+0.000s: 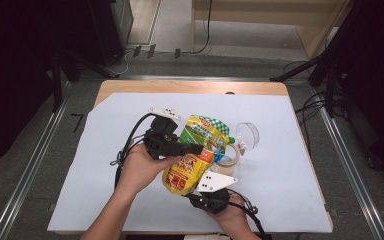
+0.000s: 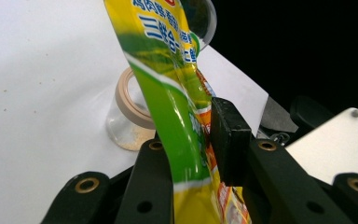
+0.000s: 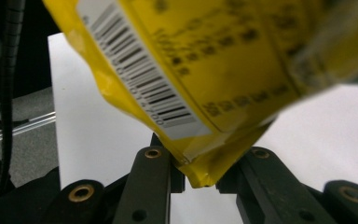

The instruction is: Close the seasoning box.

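Left tool (image 1: 192,148) clamped, aimed right; right tool (image 1: 203,192) clamped, aimed forward; both hands low, close together.

Bench (image 1: 130,86): wooden top, bare along the far edge. White paper sheet (image 1: 290,200) covers most of it. On the sheet, right of centre: roll of tan tape (image 1: 228,155) and, just beyond it, a clear plastic cup (image 1: 246,135) on its side.

Left gripper (image 2: 193,154): black jaws closed on yellow-green snack pouch (image 2: 168,79). Tape roll (image 2: 129,100) atop clear jar (image 2: 121,130) at ten o'clock, on white sheet (image 2: 37,84).
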The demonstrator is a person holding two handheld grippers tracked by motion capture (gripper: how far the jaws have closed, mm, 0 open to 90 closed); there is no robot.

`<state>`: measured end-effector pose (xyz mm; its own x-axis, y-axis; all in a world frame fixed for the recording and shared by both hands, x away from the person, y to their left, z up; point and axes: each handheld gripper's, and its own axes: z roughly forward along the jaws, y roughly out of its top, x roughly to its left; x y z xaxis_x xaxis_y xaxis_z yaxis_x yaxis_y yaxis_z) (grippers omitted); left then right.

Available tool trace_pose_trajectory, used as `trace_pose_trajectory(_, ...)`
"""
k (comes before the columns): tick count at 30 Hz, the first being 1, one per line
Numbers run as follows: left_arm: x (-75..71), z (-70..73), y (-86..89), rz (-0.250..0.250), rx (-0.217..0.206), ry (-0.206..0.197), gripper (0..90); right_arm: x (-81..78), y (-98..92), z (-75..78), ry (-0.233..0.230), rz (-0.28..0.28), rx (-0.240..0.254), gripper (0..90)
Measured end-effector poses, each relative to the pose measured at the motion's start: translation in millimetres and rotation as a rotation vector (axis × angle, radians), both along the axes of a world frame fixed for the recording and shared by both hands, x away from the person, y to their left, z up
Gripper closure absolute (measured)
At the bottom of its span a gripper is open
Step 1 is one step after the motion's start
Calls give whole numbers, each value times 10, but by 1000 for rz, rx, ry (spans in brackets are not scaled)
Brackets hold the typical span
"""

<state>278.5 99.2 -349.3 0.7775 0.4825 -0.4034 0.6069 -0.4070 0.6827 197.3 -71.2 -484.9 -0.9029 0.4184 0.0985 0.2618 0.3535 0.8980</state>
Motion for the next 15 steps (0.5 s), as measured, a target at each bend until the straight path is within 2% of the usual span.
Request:
trace_pose_trajectory(4,-11,-24,-37,8,29,-5,788,-22,27,1,9,22,-4,788)
trace_pose_trajectory(9,-3,-56,-61,18,50,13,780,-39,51,8,7,31,-12,774)
trace_pose_trajectory(15,9,-100,-107,13,95,11,721,-29,53,16,35,36,-4,761)
